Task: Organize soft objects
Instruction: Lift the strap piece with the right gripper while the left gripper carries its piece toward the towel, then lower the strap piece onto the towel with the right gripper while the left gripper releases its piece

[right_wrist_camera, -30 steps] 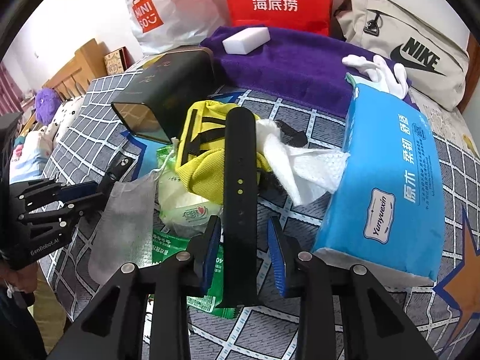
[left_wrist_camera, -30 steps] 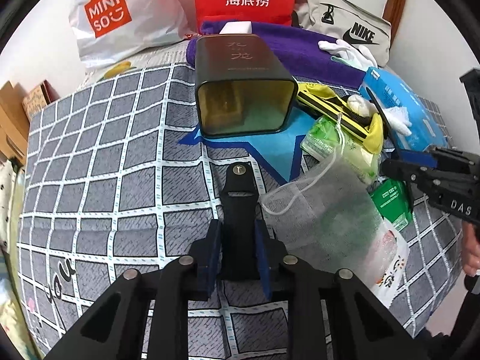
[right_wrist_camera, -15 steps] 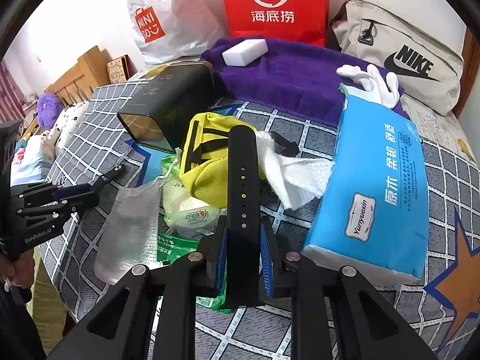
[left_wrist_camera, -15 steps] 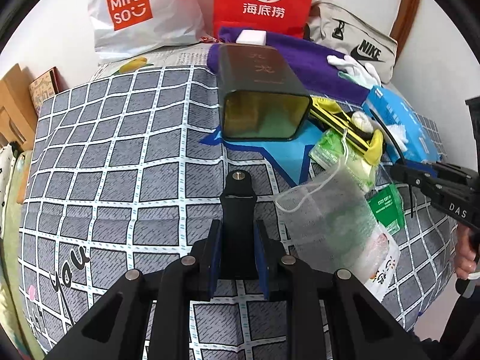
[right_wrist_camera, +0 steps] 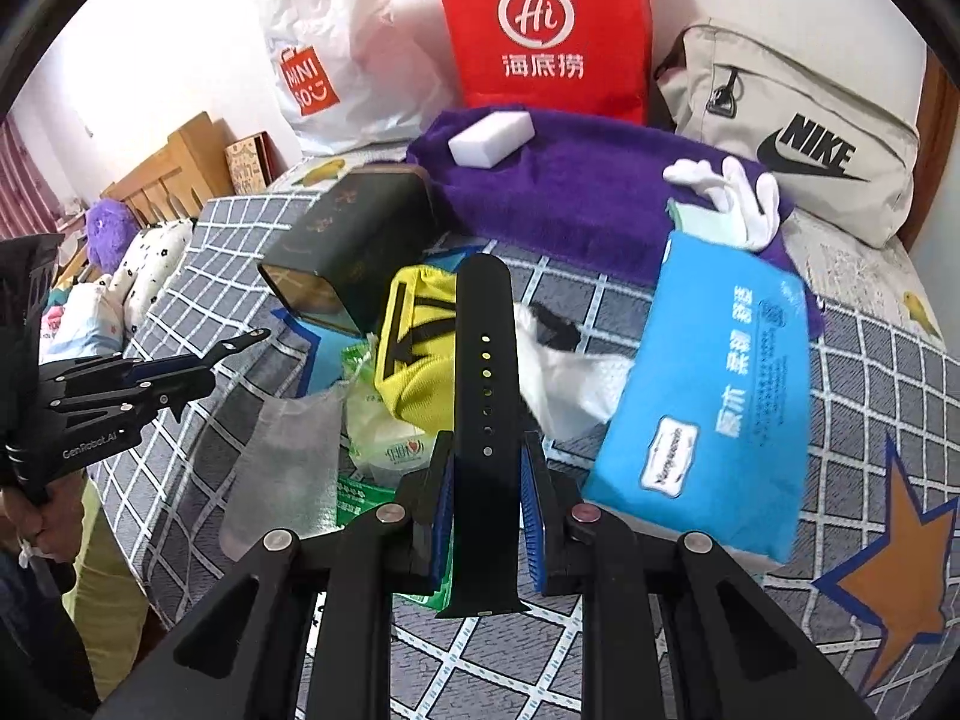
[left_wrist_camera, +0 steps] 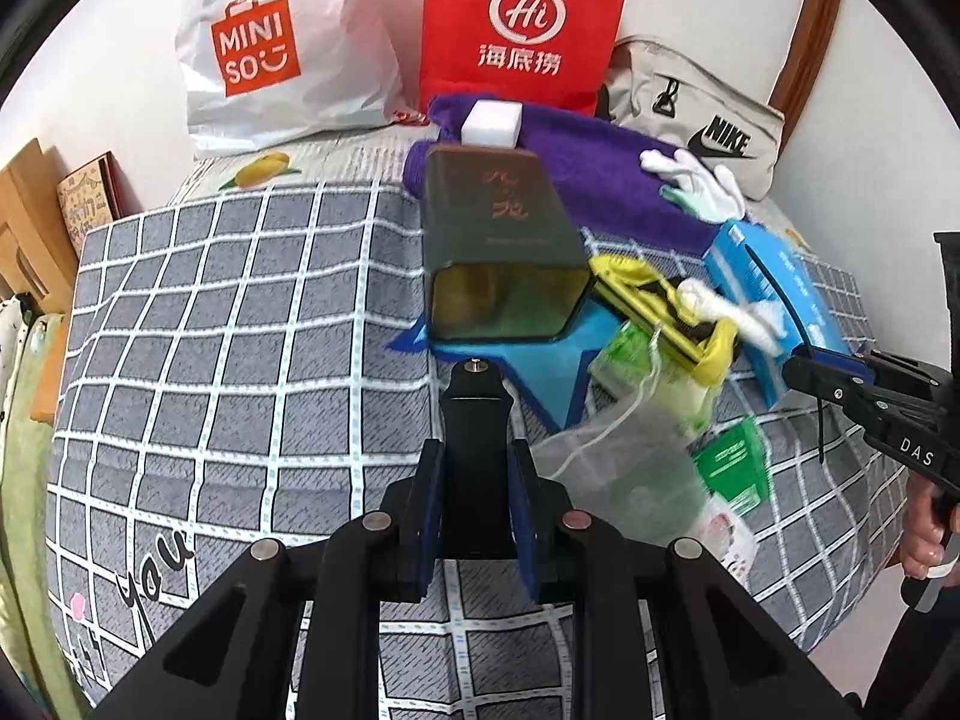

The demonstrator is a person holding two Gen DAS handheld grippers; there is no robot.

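Right now I'm pinching both strap halves, left gripper [left_wrist_camera: 477, 498] on the buckle piece [left_wrist_camera: 477, 420], right gripper [right_wrist_camera: 487, 498] on the holed strap [right_wrist_camera: 485, 396] (probably to join them) near the bed's [left_wrist_camera: 240, 330] front edge.

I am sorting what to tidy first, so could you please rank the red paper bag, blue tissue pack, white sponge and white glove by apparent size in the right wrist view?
1. red paper bag and blue tissue pack: alike, and the pack is nearer, so unsure.
2. white glove and white sponge: alike.

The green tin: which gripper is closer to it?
Left. The left gripper points at the tin across a short gap; the right gripper is off beside the pile.
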